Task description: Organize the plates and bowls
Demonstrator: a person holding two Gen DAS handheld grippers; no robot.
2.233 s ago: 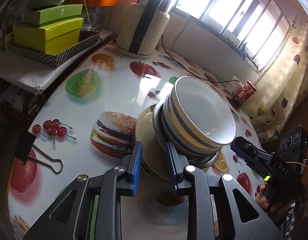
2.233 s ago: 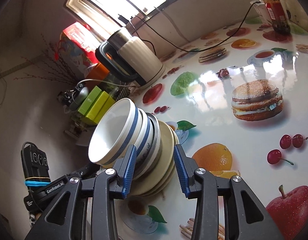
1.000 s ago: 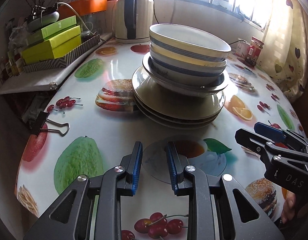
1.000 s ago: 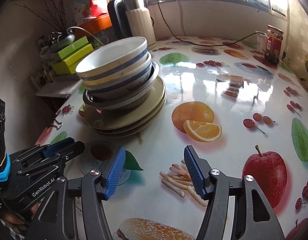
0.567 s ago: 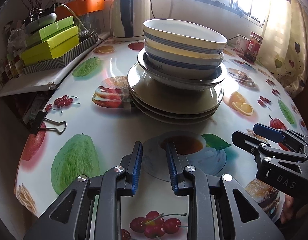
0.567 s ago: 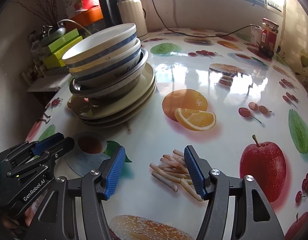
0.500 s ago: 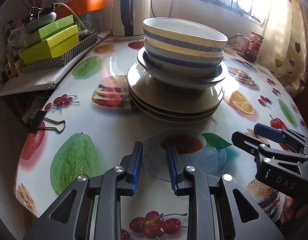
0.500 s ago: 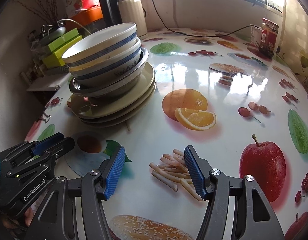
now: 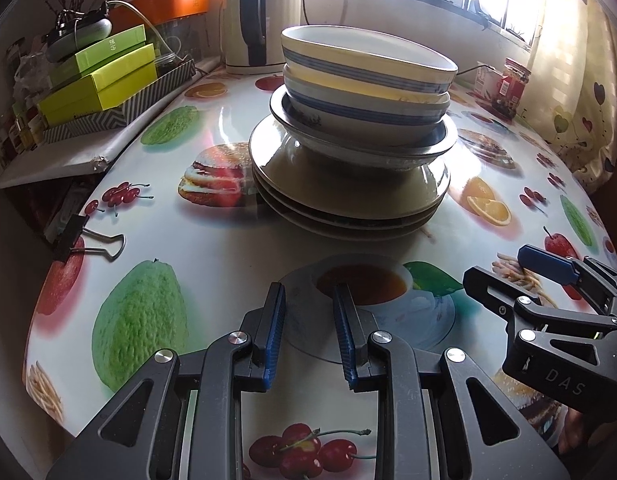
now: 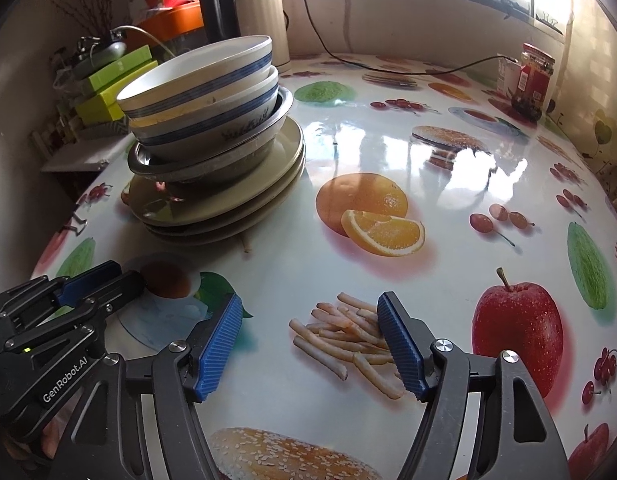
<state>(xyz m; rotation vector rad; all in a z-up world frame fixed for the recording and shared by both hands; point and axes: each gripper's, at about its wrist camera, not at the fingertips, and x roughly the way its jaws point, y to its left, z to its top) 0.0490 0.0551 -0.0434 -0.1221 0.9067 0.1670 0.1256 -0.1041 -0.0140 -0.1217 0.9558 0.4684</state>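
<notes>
Standing on the glossy, fruit-printed cloth of the desk (image 9: 212, 264), the stack of dishes (image 9: 352, 152) is whole: two white bowls (image 10: 204, 92) with blue bands nest on top, tilted a little, inside a dull metal bowl (image 10: 212, 160), and three shallow beige plates (image 10: 228, 208) lie under that. What is inside the lower bowls is hidden by the ones above, and the far side of the stack cannot be seen from either camera.

The left hand-held gripper (image 9: 308, 312) hangs just short of the stack, its ribbed blue pads a narrow gap apart with nothing between them, only a printed teacup below. The right hand-held gripper (image 10: 310, 328) is beside it, over printed fries, and its jaws have just been opening; they now stand wide and empty. Neither one touches the dishes.

Behind the stack a cream kettle (image 10: 260, 16) with a dark handle stands near the wall, its cord trailing across the cloth. To the left, off the desk's curved edge, green boxes (image 9: 100, 80) sit piled on a striped tray, their backs cut off by clutter. A black binder clip (image 9: 74, 236) lies at the left rim. A red-lidded jar (image 10: 534, 80) stands far right. Between stack and jar the cloth lies open and shiny; glare from the window washes out some of it.
</notes>
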